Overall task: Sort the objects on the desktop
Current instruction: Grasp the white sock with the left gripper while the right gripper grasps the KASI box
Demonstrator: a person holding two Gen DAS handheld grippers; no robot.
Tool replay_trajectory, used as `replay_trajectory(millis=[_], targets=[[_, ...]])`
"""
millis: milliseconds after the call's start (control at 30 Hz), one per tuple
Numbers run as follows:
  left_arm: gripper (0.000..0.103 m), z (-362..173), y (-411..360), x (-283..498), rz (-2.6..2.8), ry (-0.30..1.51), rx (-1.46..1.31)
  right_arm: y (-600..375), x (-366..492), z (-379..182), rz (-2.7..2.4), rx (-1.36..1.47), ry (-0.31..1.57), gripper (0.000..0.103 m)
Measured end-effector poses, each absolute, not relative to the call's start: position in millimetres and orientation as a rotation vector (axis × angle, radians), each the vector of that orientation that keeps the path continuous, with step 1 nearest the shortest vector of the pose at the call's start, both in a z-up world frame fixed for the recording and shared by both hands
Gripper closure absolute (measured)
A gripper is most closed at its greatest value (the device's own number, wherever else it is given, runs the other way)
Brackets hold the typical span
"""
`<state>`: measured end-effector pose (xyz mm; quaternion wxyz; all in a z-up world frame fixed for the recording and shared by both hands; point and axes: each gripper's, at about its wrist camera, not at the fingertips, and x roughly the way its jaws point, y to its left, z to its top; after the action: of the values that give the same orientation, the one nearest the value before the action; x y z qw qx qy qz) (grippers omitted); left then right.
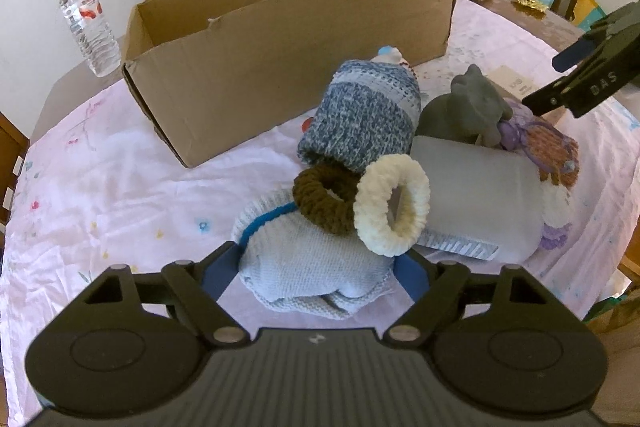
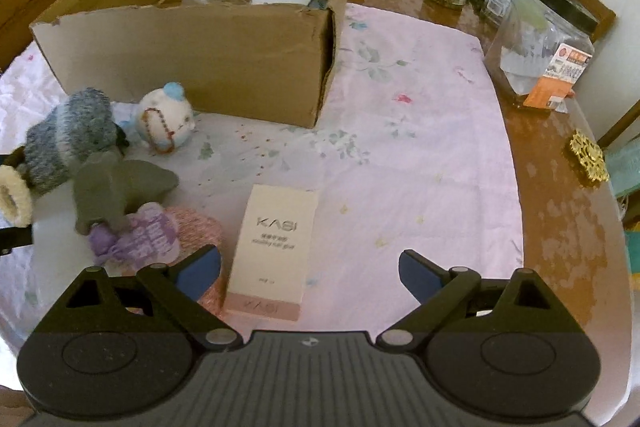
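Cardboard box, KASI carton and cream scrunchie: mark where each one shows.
cardboard box (image 2: 192, 55), right wrist view, on its near wall.
KASI carton (image 2: 276, 247), right wrist view, on its printed top face.
cream scrunchie (image 1: 374, 195), left wrist view, on its fuzzy ring.

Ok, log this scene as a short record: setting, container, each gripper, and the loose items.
setting: table under a pink floral cloth
container: open cardboard box, some items already inside
left gripper: jaws on both sides of a light blue knitted piece; grip unclear
right gripper: open, above a KASI carton, nothing held
loose items: brown ring, cream ring, blue knit roll, grey elephant toy, white plush
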<state>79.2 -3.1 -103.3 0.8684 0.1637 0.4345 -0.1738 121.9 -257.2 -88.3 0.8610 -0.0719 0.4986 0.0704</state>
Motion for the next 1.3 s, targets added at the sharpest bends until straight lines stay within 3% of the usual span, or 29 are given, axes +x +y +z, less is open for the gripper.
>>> replay_trajectory(millis=[200, 400, 700, 867, 1300], targets=[[0.02, -102, -5, 82, -0.359, 0.921, 0.348, -259, 126, -97, 0.118, -0.21, 1.06, 0.008], [0.018, -104, -7, 82, -0.354, 0.924, 0.357, -259, 130, -99, 0.143, -0.214, 1.056, 0.018], [0.022, -104, -8, 83, -0.333, 0.93, 0.335, -247, 135, -102, 0.203, -0.243, 1.051, 0.037], [0.027, -99, -3, 85, -0.32, 0.937, 0.303, -246, 137, -100, 0.223, -0.25, 1.058, 0.056], [0.028, -72, 19, 84, -0.274, 0.926, 0.242, -248, 139, -78, 0.23, -0.269, 1.037, 0.056]])
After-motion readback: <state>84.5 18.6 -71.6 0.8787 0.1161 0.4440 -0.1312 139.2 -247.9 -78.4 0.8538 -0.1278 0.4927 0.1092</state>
